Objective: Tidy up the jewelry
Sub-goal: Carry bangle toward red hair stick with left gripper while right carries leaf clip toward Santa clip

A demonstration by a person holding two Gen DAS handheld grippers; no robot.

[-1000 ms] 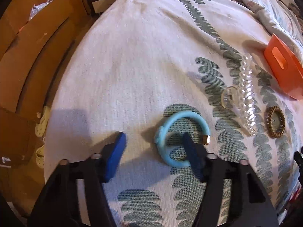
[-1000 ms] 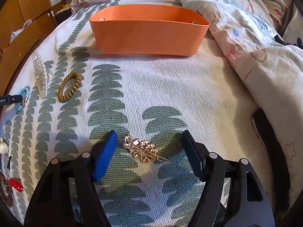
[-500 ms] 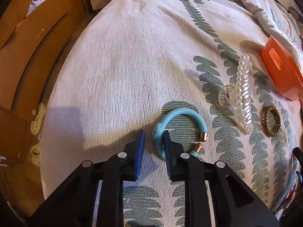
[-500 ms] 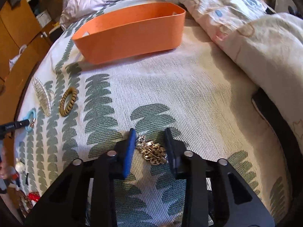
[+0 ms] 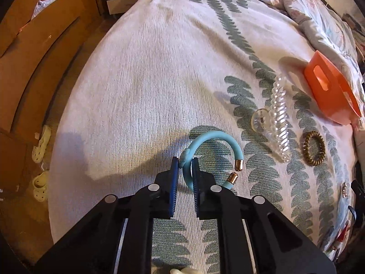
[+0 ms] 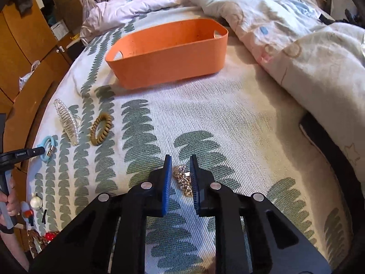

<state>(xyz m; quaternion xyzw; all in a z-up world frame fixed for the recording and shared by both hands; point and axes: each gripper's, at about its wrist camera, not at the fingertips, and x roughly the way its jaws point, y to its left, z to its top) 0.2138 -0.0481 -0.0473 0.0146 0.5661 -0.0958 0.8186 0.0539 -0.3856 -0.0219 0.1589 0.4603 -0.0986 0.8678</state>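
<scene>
While the orange bin sits further up the bed, our left gripper is clamped on the blue bangle, and our right gripper has just been closing onto the gold brooch.

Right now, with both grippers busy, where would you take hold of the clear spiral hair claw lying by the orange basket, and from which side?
Grip the clear spiral hair claw across its narrow ribbed body near the middle, coming from above. It lies flat and long on the bedspread, so pads probably close best on its two long sides. Keep clear of the round tab and the coil hair tie.
</scene>
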